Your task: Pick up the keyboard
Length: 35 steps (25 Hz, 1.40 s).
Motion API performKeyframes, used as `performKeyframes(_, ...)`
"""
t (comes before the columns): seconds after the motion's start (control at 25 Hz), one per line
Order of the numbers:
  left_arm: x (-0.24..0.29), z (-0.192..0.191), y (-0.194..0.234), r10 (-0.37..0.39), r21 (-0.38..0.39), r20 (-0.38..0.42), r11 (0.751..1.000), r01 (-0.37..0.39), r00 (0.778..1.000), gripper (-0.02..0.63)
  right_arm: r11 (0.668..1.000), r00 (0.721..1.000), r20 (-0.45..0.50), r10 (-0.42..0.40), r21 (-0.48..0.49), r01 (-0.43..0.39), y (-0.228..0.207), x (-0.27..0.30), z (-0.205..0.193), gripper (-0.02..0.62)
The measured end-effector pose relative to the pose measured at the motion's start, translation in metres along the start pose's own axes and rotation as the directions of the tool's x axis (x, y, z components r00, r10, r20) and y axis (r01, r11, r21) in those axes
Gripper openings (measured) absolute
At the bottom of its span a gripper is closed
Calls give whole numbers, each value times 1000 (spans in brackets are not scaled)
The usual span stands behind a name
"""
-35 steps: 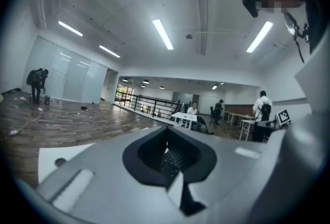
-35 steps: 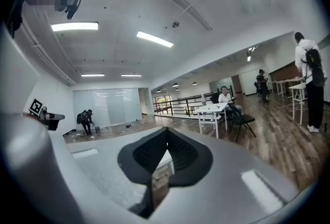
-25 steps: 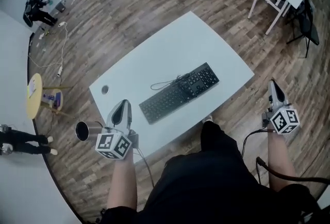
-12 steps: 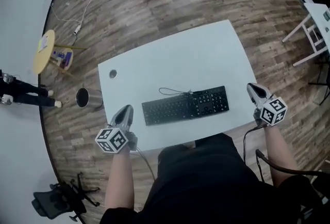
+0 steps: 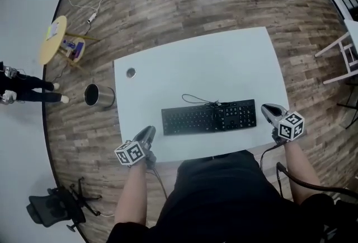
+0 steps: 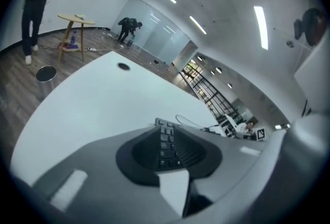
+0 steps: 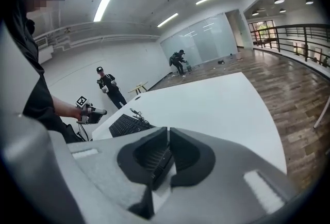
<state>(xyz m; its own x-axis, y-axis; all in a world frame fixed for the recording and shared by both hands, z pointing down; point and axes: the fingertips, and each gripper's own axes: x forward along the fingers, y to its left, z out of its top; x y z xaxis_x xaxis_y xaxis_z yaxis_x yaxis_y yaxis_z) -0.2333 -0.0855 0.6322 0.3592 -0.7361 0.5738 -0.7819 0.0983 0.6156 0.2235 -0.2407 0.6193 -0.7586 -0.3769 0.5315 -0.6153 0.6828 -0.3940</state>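
Keyboard [image 5: 208, 117] flat on white table [image 5: 235, 62], left gripper [image 5: 149, 132] near its left end, jaws opening with nothing between, right gripper [image 5: 267, 108] beside its right end, jaws together

table [image 5: 196, 57] – mid floor. keyboard [image 5: 208, 117] on table, near front edge, lying along it. cable [image 5: 196, 99] on table, just behind keyboard, trailing left. cable hole [image 5: 131, 73] in table top, left side, behind keyboard. bin [image 5: 92, 94] on floor, just left of table. side table [image 5: 54, 39] – further left, behind bin. office chair [image 5: 53, 209] on floor, front left, well apart from table.
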Motion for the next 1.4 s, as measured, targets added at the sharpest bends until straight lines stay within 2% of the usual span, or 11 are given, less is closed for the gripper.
performKeyframes(0.12,19,-24,-8,-70,48,-135,996,77,988,146,999,999,-33,3,36,-2,3,3,-14,32)
performKeyframes(0.24,35,-31,-9,-87,109,-216,988,113,972,232,999,997,-71,-6,35,8,5,9,-21,70)
performKeyframes(0.32,41,-30,-5,-75,124,-229,987,105,971,241,999,996,-88,-13,38,17,4,11,-23,89)
performKeyframes(0.56,47,-30,9,-36,97,-243,993,61,969,258,997,990,-135,-38,56,46,-2,12,-31,135)
performKeyframes(0.76,54,-34,10,-45,82,-278,994,71,959,268,996,987,-157,-42,70,54,-5,18,-33,160)
performKeyframes(1.04,56,-39,13,-25,114,-309,991,64,951,265,994,980,-199,-28,101,49,-6,20,-47,198)
performKeyframes(1.24,57,-40,5,-35,130,-327,988,82,944,275,992,977,-214,-26,115,52,-9,19,-53,204)
performKeyframes(1.4,60,-42,6,-5,150,-354,987,62,935,275,992,976,-219,-18,116,44,-8,23,-55,204)
